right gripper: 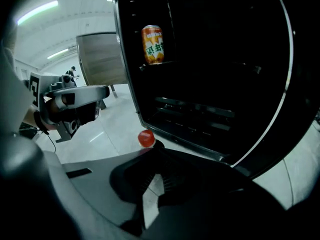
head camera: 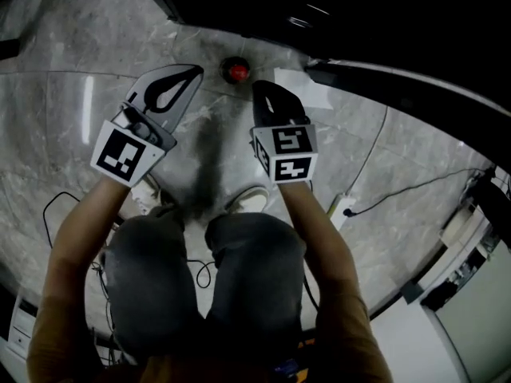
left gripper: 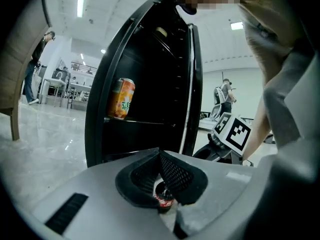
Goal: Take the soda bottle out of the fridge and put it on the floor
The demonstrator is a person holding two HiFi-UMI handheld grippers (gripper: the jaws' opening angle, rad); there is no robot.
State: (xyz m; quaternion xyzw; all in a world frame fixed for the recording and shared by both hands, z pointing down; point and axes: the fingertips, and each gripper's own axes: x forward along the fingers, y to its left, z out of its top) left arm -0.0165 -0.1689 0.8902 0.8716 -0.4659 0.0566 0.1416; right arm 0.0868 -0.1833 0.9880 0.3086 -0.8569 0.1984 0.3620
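Left tool (left gripper: pixel 160 153), right tool (right gripper: pixel 156 145): closed, empty.

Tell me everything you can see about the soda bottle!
The soda bottle stands upright on the shiny grey floor, right in front of the open black fridge. From above only its round red cap shows. The left gripper view shows its dark neck and a red label. The left tongs and right tongs are shut close by, and neither holds it.
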